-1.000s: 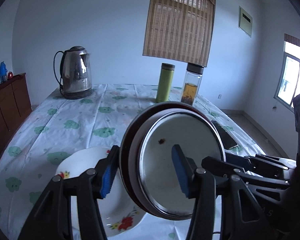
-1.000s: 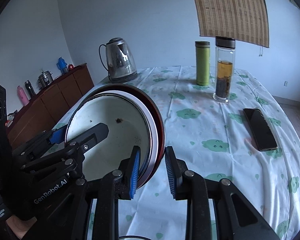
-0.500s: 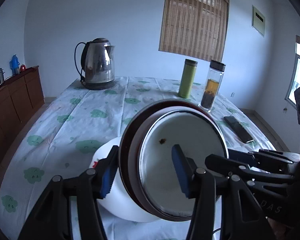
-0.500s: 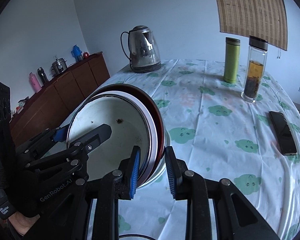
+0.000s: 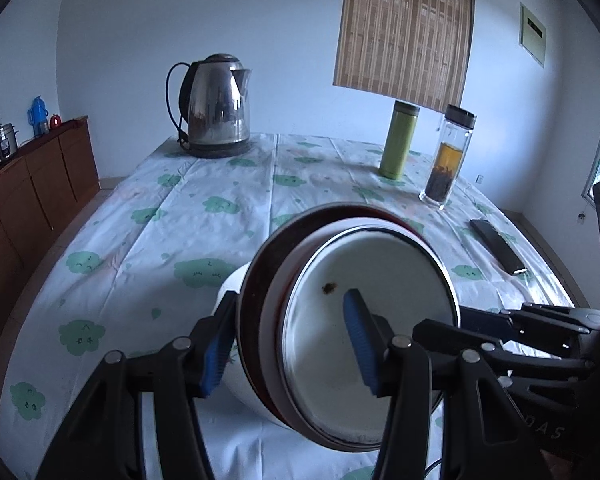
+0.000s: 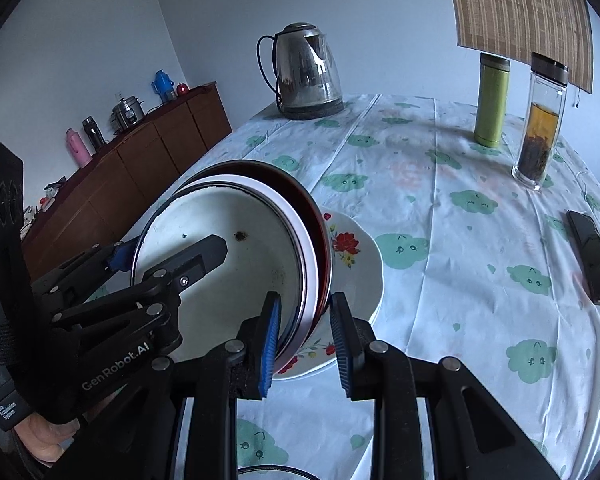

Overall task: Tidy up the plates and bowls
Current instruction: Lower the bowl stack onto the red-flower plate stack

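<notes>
A nested stack of bowls (image 5: 364, 312) (image 6: 236, 248), white enamel inside a dark red one, is held tilted on edge above the table. My left gripper (image 5: 288, 340) is shut on the stack's left rim. My right gripper (image 6: 305, 344) is shut on its right rim, and its black body also shows in the left wrist view at the right. Under the stack a white plate with red flowers (image 6: 352, 256) lies on the tablecloth; in the left wrist view (image 5: 232, 284) it is mostly hidden.
A steel kettle (image 5: 214, 108) stands at the far left of the table (image 5: 180, 216). A green flask (image 5: 398, 140) and a glass tea bottle (image 5: 448, 156) stand far right. A black phone (image 6: 592, 256) lies at the right. A wooden sideboard (image 6: 156, 152) runs along the left.
Both grippers have carried the bowl stack left and nearer the floral plate, which now lies directly below the stack. The grips are unchanged.
</notes>
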